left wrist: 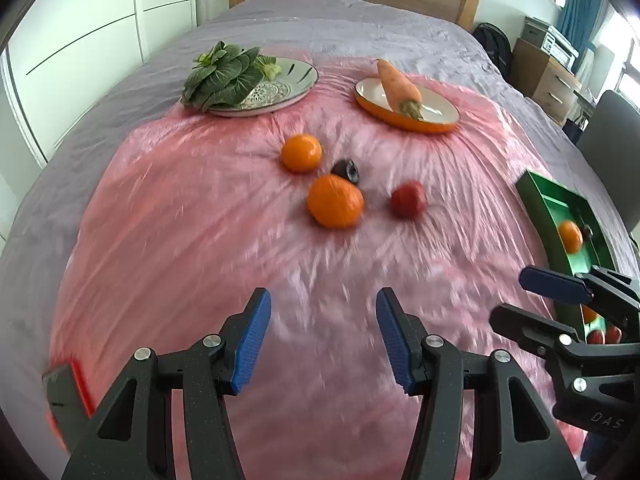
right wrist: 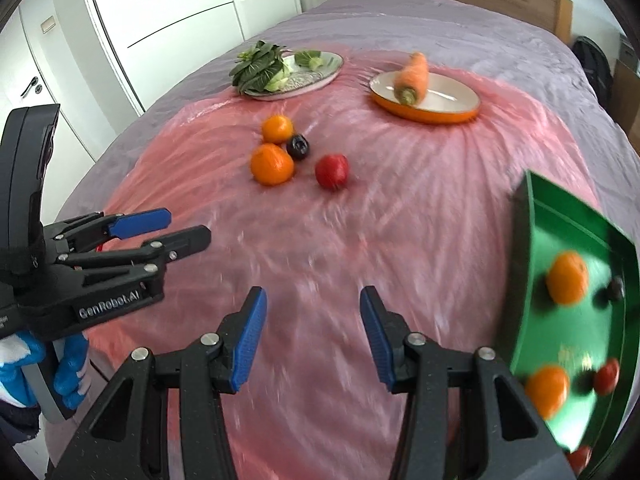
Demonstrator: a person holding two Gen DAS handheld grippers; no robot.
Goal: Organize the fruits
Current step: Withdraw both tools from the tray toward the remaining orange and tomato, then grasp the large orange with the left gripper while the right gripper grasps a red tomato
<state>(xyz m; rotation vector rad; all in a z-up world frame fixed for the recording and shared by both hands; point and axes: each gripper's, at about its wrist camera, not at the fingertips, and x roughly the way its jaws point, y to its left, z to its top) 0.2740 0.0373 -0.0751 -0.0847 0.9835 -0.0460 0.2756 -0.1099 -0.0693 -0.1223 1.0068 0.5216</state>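
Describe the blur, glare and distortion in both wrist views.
Left wrist view: motion blur smears the pink sheet and the red fruit; fisheye curving bends the bed's edges. Right wrist view: the green tray and its fruit are blurred, and the sheet shows white glare streaks.

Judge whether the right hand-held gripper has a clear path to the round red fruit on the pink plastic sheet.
Probably yes: the right hand-held gripper is open and empty, with only bare pink plastic sheet before the round red fruit.
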